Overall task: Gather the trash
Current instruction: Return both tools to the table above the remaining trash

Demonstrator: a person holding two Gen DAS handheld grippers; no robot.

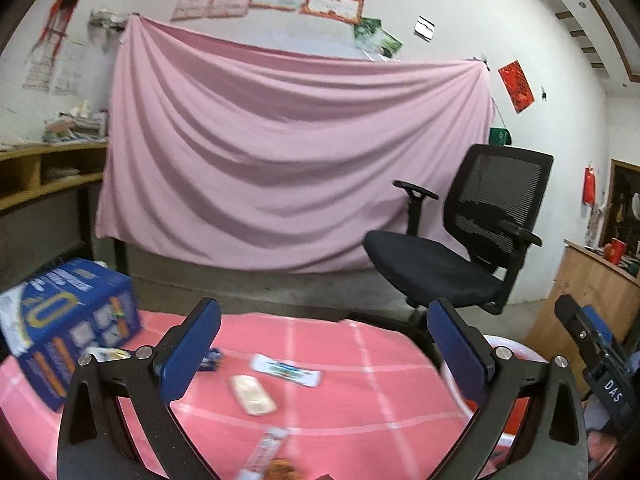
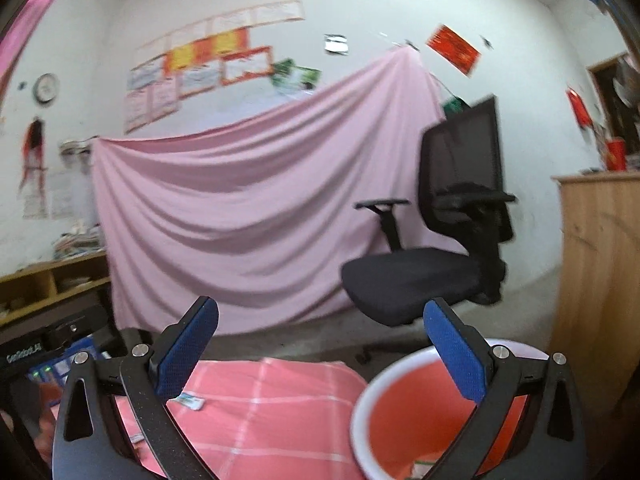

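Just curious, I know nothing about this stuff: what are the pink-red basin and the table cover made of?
Basin: probably plastic; smooth, slightly glossy wall with a pale rim. Table cover: looks like woven cloth; matte pink with white check lines, edge draping softly.

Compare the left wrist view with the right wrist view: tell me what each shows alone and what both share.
Only the left wrist view: a blue box at the table's left, a pale wrapped snack and more wrappers lying on the cloth.
Only the right wrist view: the inside of the red bin, with a scrap at its bottom, and a wall clock.
Both: the pink checked tablecloth, a white wrapper, the office chair, the pink hung sheet, and each open, empty gripper.
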